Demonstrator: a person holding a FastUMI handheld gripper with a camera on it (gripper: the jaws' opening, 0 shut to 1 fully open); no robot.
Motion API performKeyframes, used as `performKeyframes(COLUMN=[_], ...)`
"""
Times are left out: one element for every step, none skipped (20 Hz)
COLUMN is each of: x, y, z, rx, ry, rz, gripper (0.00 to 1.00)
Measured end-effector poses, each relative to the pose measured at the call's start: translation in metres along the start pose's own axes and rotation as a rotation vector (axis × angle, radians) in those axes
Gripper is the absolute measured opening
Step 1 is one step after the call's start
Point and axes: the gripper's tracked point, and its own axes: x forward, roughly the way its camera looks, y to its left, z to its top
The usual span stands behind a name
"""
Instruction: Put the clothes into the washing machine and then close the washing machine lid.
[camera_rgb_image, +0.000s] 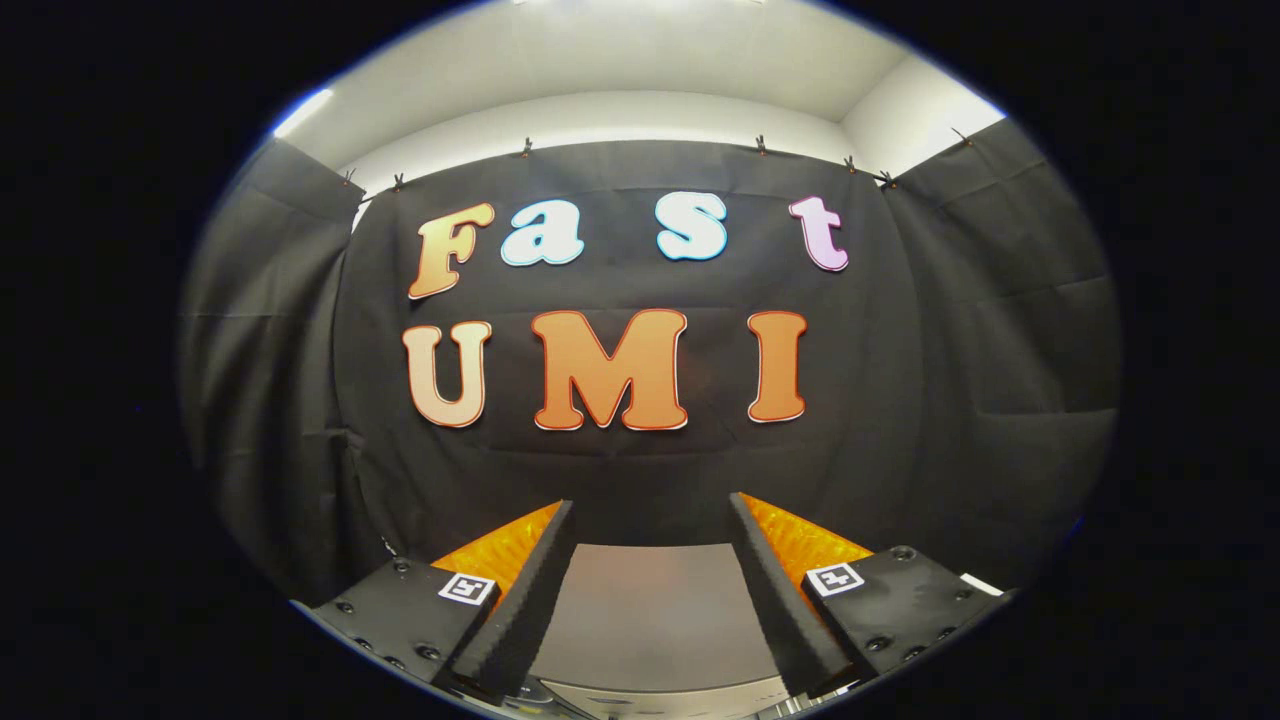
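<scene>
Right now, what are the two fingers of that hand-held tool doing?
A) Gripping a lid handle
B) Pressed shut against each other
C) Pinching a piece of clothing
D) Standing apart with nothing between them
D: the tool has its fingers spread wide, and between them lies only a flat grey surface, beyond them the black cloth wall.

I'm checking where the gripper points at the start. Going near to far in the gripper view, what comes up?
Open gripper, nothing between its fingers → flat grey surface between and below them → black cloth wall → white wall and ceiling above.
</scene>
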Motion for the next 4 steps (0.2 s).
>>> performKeyframes(x=[0.0007,0.0008,0.0004,0.0006], y=[0.0007,0.0001,-0.0004,0.0006], z=[0.0012,0.0011,0.0018,0.003], rx=[0.0,0.001,0.005,0.006], ry=[-0.004,-0.004,-0.005,-0.003], rz=[0.004,0.0,0.001,0.002], gripper=[0.97,0.97,0.97,0.97])
